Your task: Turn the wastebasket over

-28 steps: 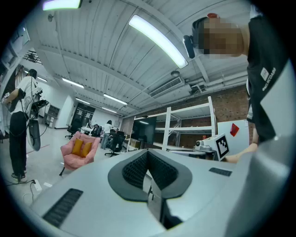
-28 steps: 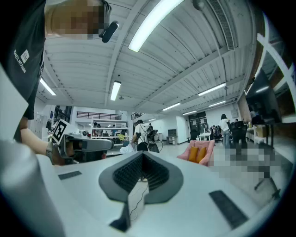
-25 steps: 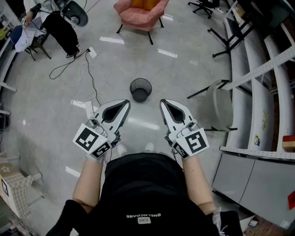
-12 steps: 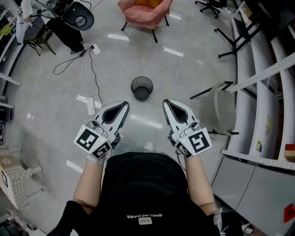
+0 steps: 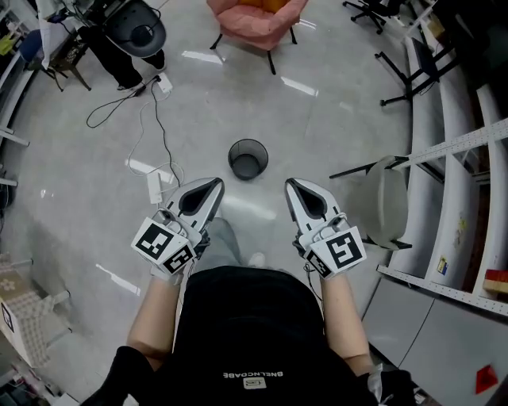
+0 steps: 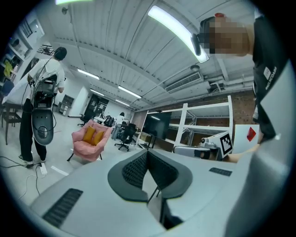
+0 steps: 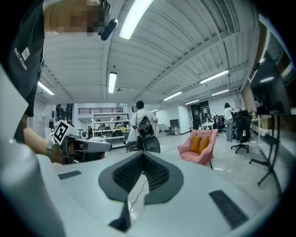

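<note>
A black mesh wastebasket (image 5: pixel 248 158) stands upright on the grey floor, its open mouth up, ahead of both grippers in the head view. My left gripper (image 5: pixel 216 184) is shut and empty, held level to the left and short of the basket. My right gripper (image 5: pixel 290 185) is shut and empty too, to the right and short of it. Neither touches the basket. In the left gripper view the left gripper (image 6: pixel 147 152) has its dark pads together; the right gripper (image 7: pixel 141 155) in its own view also shows its pads met. The basket is hidden in both gripper views.
A pink armchair (image 5: pixel 255 20) stands beyond the basket. Cables and a power strip (image 5: pixel 154 186) lie on the floor at left. A white folding chair (image 5: pixel 389 190) and metal shelving (image 5: pixel 460 143) line the right. A person (image 6: pixel 44 92) with a rolling chair stands at far left.
The view has shifted forward; the basket and armchair sit slightly further right. Both grippers have sunk a little and stay shut. A foot has stepped forward below the grippers.
</note>
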A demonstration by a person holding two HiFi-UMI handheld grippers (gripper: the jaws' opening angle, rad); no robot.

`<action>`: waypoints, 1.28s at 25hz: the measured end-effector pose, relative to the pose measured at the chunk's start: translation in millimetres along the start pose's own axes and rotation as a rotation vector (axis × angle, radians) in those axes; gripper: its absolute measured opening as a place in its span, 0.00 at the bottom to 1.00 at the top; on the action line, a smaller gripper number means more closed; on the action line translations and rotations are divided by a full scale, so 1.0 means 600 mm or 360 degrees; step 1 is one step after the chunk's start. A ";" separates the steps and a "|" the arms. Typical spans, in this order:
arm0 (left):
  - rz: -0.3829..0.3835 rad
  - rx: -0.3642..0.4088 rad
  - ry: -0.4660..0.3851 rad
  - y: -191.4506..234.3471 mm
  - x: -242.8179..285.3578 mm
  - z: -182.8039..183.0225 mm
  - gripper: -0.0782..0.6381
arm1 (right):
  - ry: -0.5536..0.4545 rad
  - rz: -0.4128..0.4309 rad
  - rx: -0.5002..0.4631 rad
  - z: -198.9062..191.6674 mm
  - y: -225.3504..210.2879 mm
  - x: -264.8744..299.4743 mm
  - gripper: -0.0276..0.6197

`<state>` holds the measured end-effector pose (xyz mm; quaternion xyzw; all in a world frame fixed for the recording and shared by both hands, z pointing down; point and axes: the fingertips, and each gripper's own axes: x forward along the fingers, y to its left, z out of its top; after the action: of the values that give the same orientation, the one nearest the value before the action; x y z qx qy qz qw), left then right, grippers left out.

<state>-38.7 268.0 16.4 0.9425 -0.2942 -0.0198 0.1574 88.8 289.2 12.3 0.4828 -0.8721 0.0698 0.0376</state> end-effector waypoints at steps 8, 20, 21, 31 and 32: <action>-0.0086 -0.0106 0.0052 0.195 0.043 0.032 0.13 | 0.0150 -0.0104 0.0022 0.003 -0.037 0.183 0.06; -0.0151 -0.0148 0.0280 0.289 0.111 -0.007 0.13 | 0.0313 -0.0210 0.0110 -0.041 -0.112 0.275 0.06; -0.0133 -0.0150 0.0296 0.290 0.118 -0.012 0.13 | 0.0322 -0.0201 0.0120 -0.046 -0.123 0.277 0.06; 0.0142 -0.0244 0.0436 0.313 0.203 -0.094 0.13 | 0.0514 0.0020 0.0193 -0.129 -0.247 0.308 0.06; 0.0179 -0.0263 0.0455 0.319 0.212 -0.108 0.13 | 0.0542 0.0046 0.0191 -0.141 -0.259 0.313 0.06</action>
<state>-30.0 66.6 143.8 0.9016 -0.3185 0.0992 0.2754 120.6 63.7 134.0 0.4528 -0.8543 0.2030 0.1548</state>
